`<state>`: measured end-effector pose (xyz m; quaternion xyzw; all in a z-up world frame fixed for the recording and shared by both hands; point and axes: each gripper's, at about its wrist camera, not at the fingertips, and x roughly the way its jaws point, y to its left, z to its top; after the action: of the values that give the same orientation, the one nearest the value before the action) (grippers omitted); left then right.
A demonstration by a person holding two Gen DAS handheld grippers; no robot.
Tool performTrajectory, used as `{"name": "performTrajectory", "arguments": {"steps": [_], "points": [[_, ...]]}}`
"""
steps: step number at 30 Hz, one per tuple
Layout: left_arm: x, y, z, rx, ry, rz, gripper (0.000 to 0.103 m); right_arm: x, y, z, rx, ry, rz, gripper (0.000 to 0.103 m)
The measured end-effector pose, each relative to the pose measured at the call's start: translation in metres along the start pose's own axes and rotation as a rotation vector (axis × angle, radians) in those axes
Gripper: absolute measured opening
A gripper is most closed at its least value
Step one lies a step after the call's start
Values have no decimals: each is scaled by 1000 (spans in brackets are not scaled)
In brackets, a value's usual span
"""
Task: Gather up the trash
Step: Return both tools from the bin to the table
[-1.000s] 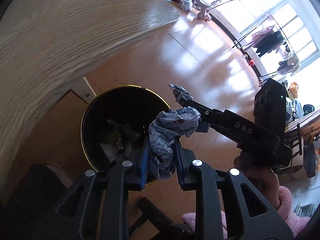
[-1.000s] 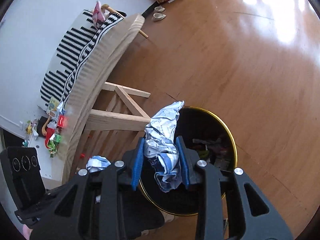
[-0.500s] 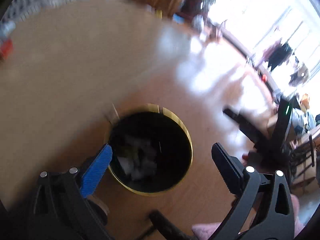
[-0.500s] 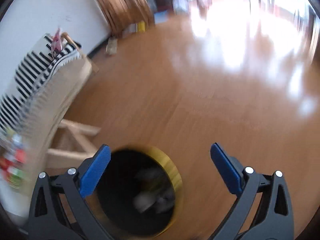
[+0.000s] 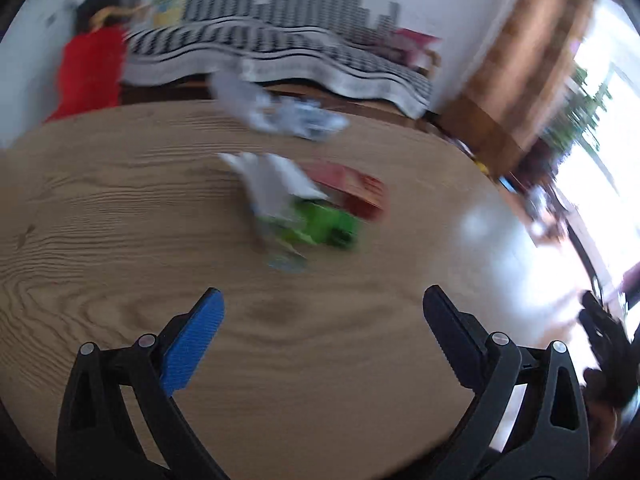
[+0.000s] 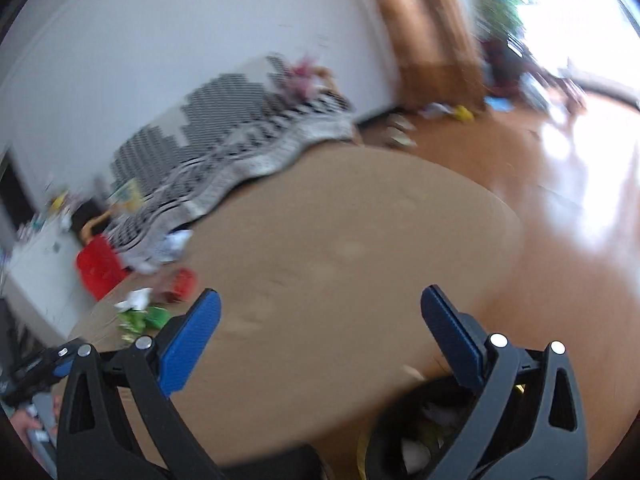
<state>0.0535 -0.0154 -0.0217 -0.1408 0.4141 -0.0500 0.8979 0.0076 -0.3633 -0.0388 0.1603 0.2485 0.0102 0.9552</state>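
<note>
Both views are blurred by motion. My left gripper (image 5: 322, 316) is open and empty above the round wooden table (image 5: 120, 240). Ahead of it lie a green wrapper (image 5: 324, 226), a white crumpled paper (image 5: 276, 184), a red box (image 5: 352, 192) and a bluish-white crumpled wrapper (image 5: 292, 118) farther back. My right gripper (image 6: 320, 320) is open and empty over the table (image 6: 340, 240). The same trash shows at its far left: green wrapper (image 6: 142, 318), red box (image 6: 182, 282), white paper (image 6: 136, 298). The black bin with a gold rim (image 6: 404, 440) sits low, behind my right finger.
A black-and-white striped sofa cover (image 5: 280, 52) runs behind the table, with a red item (image 5: 90, 72) at its left. Wooden floor (image 6: 560, 220) with sun glare lies to the right. A brown curtain (image 5: 516, 64) hangs by the window.
Both grippers held crumpled wrappers over the bin a second ago, then opened and dropped them. Both have since swung up from the bin to face the tabletop.
</note>
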Motion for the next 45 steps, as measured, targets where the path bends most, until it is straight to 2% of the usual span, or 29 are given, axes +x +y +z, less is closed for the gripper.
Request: {"name": "performTrajectory", "arguments": {"steps": [2,5,8,12,15,19,22,26,31,35,37,40,42,45], "points": [[18,13,13,-42,11,6,97,8,39,7,-122,-5,15,97],[48,18,34,-93,13,2,97,16,76,8,-232,-15,50,97],[66,5,52,-95,14,-23,97,21,90,-1,-347,-9,5,97],[116,11,74,-64,79,-3,97,38,92,1,-368,8,-24,97],[134,29,79,-77,119,17,97,53,98,4,-363,25,-22,97],[126,65,87,-79,91,69,97,83,126,2,-347,65,62,97],[118,96,88,-158,76,120,97,103,159,-8,-364,111,147,97],[103,119,89,-206,59,95,97,113,191,-27,-397,147,212,97],[87,129,84,-142,66,102,97,126,215,-45,-453,188,207,97],[74,124,66,-28,111,91,97,125,219,-43,-471,141,176,97],[67,118,55,45,111,103,97,124,215,-35,-421,116,191,97],[65,111,46,93,122,108,97,130,220,-24,-329,106,238,97],[69,109,43,109,136,114,97,141,237,-21,-326,142,278,97],[72,108,41,111,152,81,97,158,267,-26,-337,267,382,97]]}}
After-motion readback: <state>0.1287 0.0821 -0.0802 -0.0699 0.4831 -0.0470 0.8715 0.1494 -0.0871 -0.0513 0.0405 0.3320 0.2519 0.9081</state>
